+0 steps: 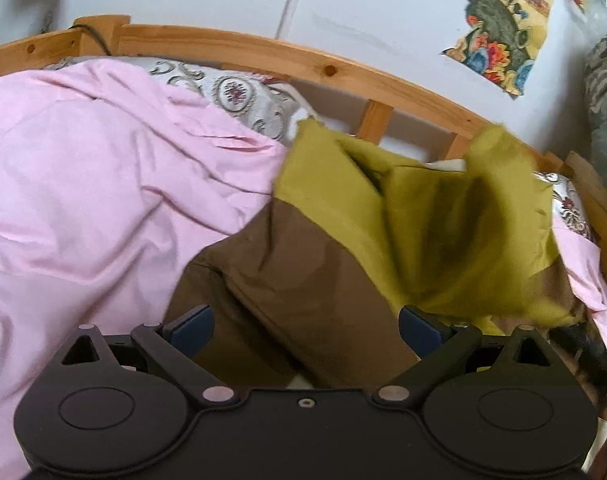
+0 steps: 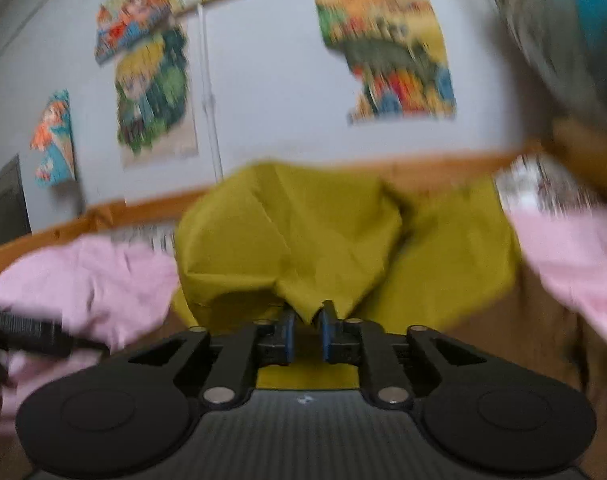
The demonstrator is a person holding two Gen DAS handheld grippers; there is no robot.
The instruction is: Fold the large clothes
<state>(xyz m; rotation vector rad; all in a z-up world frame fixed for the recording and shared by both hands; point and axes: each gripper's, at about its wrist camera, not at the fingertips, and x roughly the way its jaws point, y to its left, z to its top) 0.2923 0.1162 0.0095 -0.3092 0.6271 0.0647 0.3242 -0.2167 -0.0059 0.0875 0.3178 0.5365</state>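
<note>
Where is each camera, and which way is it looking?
Left wrist: on the left gripper, jaws wide open, looking down over the brown-and-yellow cloth and pink sheet.
Right wrist: on the right gripper, jaws nearly shut with a yellow fold of cloth between them, facing the wall.
Both show the cloth, pink sheet, wooden rail and posters.

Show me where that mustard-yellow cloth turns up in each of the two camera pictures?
Left wrist view: yellow cloth right of centre, joined to brown fabric, bunched above the right finger.
Right wrist view: yellow cloth centre, a point of it between the nearly closed fingers.
Shared landmark: wooden bed rail behind the cloth.
</note>
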